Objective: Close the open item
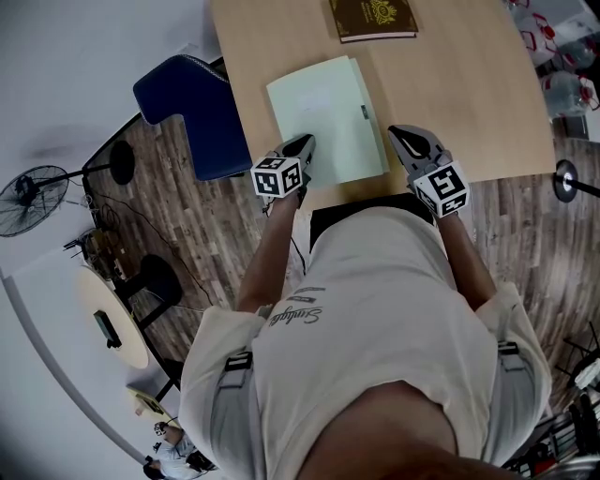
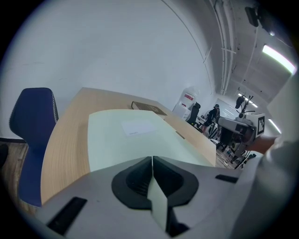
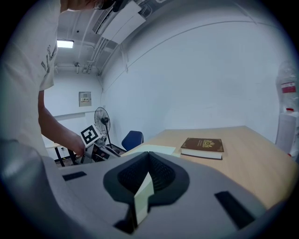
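— Folder first: how will it handle?

— I judge it light and floppy: thin card covers with a few sheets between, probably a bit slick on the wooden table. I'd take the cover by its free edge, on the right where the layers step and a small dark tab shows, not by the spine.

— And how does it look?

— Pale green, lying flat near the table's front edge, just ahead of me, with a white label on top. From my head view the cover already lies down, and I see nothing gaping. The brown book further back is shut too.

— Grippers?

— My left gripper is over the folder's near left corner, jaws pressed together on nothing. My right gripper sits just beside its right edge, jaws likewise together and empty.
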A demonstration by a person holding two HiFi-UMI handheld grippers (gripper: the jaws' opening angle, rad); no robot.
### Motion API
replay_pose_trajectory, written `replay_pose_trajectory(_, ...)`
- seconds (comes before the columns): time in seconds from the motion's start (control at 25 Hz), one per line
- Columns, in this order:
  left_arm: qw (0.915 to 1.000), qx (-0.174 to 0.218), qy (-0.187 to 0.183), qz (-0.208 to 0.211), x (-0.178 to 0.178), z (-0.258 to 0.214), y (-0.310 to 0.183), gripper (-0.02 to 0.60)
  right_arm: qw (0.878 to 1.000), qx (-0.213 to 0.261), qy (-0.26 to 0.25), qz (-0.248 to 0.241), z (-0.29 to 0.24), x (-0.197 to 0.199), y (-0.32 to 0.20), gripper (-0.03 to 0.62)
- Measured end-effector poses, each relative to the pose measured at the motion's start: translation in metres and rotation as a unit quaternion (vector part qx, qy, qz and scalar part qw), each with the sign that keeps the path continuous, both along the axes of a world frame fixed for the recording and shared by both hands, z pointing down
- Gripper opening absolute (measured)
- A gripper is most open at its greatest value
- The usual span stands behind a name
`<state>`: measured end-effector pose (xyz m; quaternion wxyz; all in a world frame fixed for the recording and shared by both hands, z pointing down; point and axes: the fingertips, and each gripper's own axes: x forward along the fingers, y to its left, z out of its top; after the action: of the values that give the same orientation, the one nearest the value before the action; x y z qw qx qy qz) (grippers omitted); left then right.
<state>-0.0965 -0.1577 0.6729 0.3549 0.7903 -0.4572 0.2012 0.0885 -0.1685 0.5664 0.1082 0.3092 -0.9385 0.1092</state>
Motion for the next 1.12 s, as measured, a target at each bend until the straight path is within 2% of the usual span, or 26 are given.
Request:
replay_pose_trajectory(0.64,0.9995,-0.012,-0.028,0.008,0.007,0.009,0.0,0.017,1.0,-0.02,-0.005,0.009,0.014,0.014,0.004,-0.005)
replay_pose_trajectory(1.12,0.9983,-0.008,-0.051,0.026,0.011,0.012,0.0,0.017,0.999,-0.03,-0.001,0.016,0.021,0.024,0.01,-0.005)
